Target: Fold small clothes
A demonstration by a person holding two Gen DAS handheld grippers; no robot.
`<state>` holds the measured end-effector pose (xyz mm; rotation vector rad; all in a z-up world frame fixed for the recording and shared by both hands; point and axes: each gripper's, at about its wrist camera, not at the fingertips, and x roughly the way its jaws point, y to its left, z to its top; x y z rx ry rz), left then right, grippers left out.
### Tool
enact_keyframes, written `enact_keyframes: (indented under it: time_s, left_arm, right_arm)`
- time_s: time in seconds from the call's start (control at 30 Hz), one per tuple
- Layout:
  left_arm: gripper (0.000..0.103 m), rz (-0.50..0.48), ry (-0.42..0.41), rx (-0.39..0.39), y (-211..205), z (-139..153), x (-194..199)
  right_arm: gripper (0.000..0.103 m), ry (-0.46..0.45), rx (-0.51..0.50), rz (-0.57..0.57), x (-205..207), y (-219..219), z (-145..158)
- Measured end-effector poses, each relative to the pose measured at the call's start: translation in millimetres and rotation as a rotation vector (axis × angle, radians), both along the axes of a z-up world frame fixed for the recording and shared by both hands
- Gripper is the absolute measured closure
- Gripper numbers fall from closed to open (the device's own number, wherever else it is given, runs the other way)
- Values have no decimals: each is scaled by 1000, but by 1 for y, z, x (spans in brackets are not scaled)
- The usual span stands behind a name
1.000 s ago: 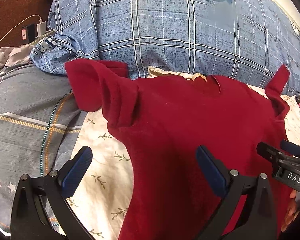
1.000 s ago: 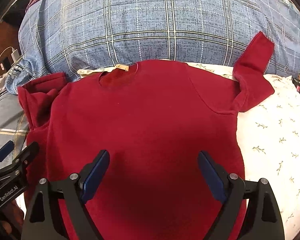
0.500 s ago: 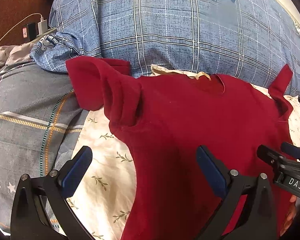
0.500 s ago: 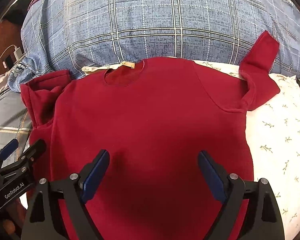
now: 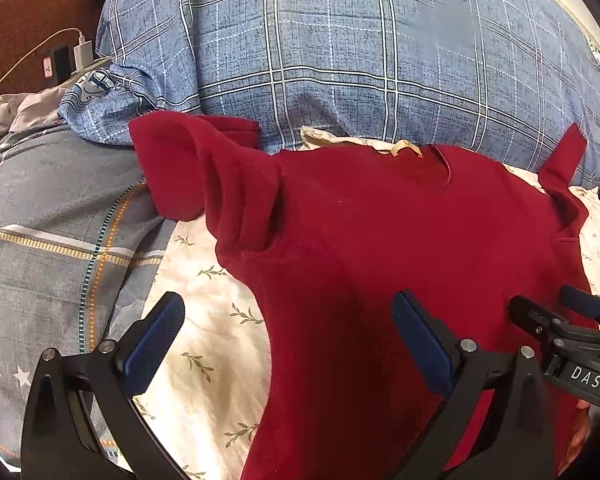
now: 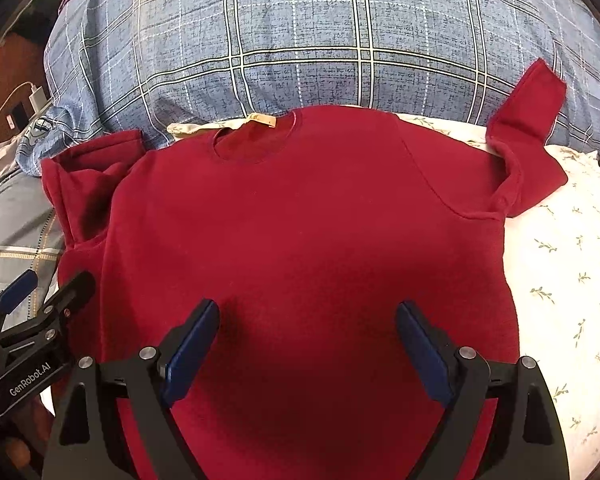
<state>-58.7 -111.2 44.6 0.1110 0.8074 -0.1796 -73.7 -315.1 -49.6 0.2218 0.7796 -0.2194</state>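
Both grippers hover spread wide with nothing between their blue pads. Seen from the right wrist camera, the right gripper (image 6: 308, 340) hangs above the lower middle of the red sweater (image 6: 300, 220), the cloth lying directly under and between its fingers. From the left wrist camera, the left gripper (image 5: 288, 340) straddles the sweater's left edge: one pad (image 5: 420, 344) is over the red cloth, the other over the floral sheet (image 5: 204, 340) beside it.

The sweater lies flat, front up, on that sheet, its neckline with a tan label (image 6: 262, 120) pointing away from the grippers and reaching the foot of the blue plaid pillow (image 6: 300, 40). Its left sleeve (image 5: 204, 176) is bunched and folded beside the sweater's shoulder, partly on a grey striped blanket (image 5: 52, 220). Its right sleeve (image 6: 528, 128) bends upward against the pillow. A white charger (image 5: 83, 50) sits beyond the pillow's left corner.
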Motion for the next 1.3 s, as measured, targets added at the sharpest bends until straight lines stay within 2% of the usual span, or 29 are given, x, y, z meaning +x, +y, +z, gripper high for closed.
enact_keyframes:
  time_s: [0.57,0.73,0.83,1.07,1.13,1.2,1.27,1.3]
  left_arm:
    - [0,22,20,-14,12,1,8]
    - [0,86,78,-131,44,15,34]
    - [0,118,69,-176,56,25,52]
    - [1,136,67,-151,47,32,104]
    - [16,147,80,-134,48,23,119]
    - [59,150,141,-130,53,8,132]
    - [80,162,194,-165,65,-4,136]
    - [87,172,208,-167,72,-9,133]
  right_arm:
    - [12,14,-6,31,8,9,-2]
    - [12,-1,-37,76,17,16,10]
    - [12,-20,-44,101,23,18,17]
    - [12,-13,-19,124,31,22,14]
    - [12,-8,-19,127,31,23,13]
    - [12,-5,-24,135,32,24,13]
    - [12,-7,-30,144,32,25,15]
    - [12,-9,-31,148,33,26,16]
